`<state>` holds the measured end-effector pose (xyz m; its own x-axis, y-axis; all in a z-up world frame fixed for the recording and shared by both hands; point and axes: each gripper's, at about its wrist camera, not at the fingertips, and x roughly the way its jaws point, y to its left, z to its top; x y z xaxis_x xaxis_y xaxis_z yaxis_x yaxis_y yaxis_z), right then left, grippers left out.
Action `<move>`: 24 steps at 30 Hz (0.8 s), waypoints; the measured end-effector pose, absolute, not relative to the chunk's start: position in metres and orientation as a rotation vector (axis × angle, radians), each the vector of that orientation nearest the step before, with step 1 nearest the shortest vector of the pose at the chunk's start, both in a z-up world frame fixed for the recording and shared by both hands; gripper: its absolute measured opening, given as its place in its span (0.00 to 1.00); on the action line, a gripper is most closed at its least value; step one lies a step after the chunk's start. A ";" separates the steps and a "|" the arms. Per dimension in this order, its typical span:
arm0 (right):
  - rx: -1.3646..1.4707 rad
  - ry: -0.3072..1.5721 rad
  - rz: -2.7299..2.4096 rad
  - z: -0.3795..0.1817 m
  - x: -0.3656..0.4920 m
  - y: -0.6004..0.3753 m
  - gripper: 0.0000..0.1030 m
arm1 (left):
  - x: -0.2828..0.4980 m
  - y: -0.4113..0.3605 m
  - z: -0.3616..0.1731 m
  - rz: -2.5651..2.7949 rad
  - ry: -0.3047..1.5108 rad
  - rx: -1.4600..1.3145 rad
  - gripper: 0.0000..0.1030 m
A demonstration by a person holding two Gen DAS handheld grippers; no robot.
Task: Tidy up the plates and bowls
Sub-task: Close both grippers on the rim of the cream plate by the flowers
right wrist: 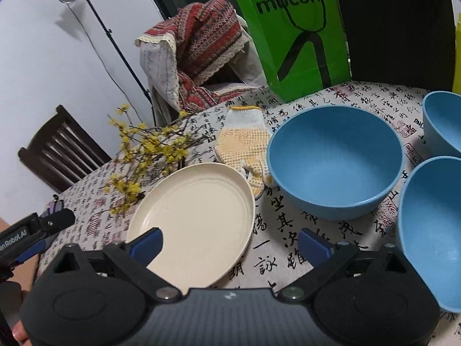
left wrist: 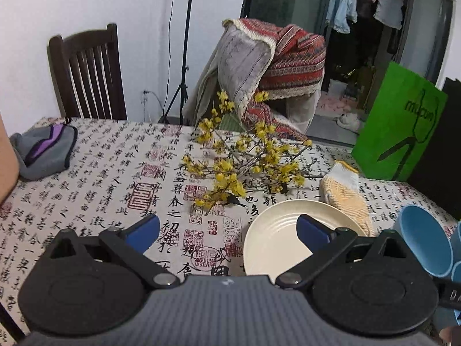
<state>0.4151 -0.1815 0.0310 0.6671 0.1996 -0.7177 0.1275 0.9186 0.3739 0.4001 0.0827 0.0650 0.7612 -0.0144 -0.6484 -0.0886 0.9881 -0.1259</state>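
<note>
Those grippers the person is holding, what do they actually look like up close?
Both look alike. The left gripper and right gripper each have two blue-padded fingers on black linkage arms with silver pivot pins, two round black housings, and a ribbed grey body between them. White lettering marks the side of the left gripper where the right camera catches it.

A home dining room: calligraphy-print tablecloth, wooden chair, and hanging laundry beyond.
</note>
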 end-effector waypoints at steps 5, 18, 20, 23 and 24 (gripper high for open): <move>0.404 0.873 0.038 0.018 0.427 -0.173 0.88 | 0.424 0.084 0.042 0.043 0.746 -0.180 1.00; 0.348 0.926 -0.039 -0.007 0.451 -0.162 0.58 | 0.443 0.077 -0.001 0.001 0.787 -0.171 0.80; 0.335 0.924 -0.046 -0.009 0.453 -0.160 0.54 | 0.444 0.078 -0.007 -0.014 0.799 -0.184 0.74; 0.316 0.924 -0.060 -0.012 0.456 -0.158 0.51 | 0.447 0.080 -0.014 -0.037 0.815 -0.196 0.63; 0.311 0.924 -0.065 -0.013 0.457 -0.157 0.49 | 0.447 0.081 -0.015 -0.041 0.818 -0.198 0.59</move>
<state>0.4571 -0.1570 -0.0131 0.6038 0.0777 -0.7934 0.1876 0.9535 0.2361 0.4471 0.0805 -0.0147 0.6843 -0.1131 -0.7204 -0.0396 0.9807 -0.1916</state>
